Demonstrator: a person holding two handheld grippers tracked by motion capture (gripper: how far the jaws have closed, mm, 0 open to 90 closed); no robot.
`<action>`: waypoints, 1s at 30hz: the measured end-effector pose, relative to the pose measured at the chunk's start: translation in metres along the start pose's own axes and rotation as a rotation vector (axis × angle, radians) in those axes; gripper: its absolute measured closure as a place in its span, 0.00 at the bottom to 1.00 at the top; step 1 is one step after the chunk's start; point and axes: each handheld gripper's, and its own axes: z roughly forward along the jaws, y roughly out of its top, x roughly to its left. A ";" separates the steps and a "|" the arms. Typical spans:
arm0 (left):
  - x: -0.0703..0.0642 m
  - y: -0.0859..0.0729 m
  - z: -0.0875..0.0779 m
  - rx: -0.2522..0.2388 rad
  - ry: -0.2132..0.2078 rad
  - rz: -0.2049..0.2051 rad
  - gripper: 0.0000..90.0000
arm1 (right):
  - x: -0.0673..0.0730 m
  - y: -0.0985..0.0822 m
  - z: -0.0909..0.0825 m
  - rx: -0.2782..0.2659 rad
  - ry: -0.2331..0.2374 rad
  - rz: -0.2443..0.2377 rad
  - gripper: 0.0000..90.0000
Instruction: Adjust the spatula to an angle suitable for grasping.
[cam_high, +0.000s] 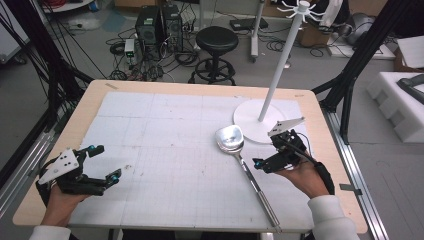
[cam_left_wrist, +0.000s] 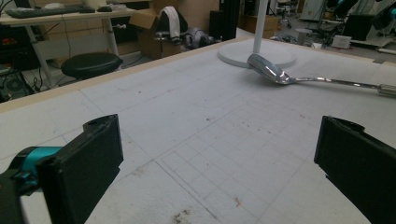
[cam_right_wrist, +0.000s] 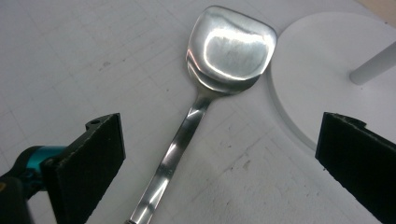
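Hovering right hand-held gripper (cam_high: 270, 150): jaws apart, aimed at spatula (cam_high: 242, 162), seemingly for grasping.
Left hand-held gripper (cam_high: 97, 162): jaws apart, parked at eight o'clock on bench (cam_high: 90, 100).

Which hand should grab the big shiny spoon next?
Probably the right. The right gripper hangs open just beside the spoon, whose handle runs between its jaws in the right gripper view. The left gripper is open too, but far across the table.

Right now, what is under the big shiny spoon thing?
The metal spatula lies on the white gridded mat. Its blade's far edge touches the round white stand base or leans on its rim. The mat directly beneath the blade is covered, so I cannot see it.
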 end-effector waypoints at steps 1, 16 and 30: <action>0.000 0.000 0.000 0.002 -0.002 -0.002 0.02 | 0.000 0.000 0.000 0.000 0.000 0.000 0.00; 0.000 0.000 0.000 0.002 -0.006 -0.001 0.02 | 0.013 0.010 0.036 0.178 0.051 -0.043 0.00; 0.000 0.000 0.001 0.004 -0.005 -0.004 0.02 | 0.015 0.011 0.068 0.321 0.061 -0.014 0.01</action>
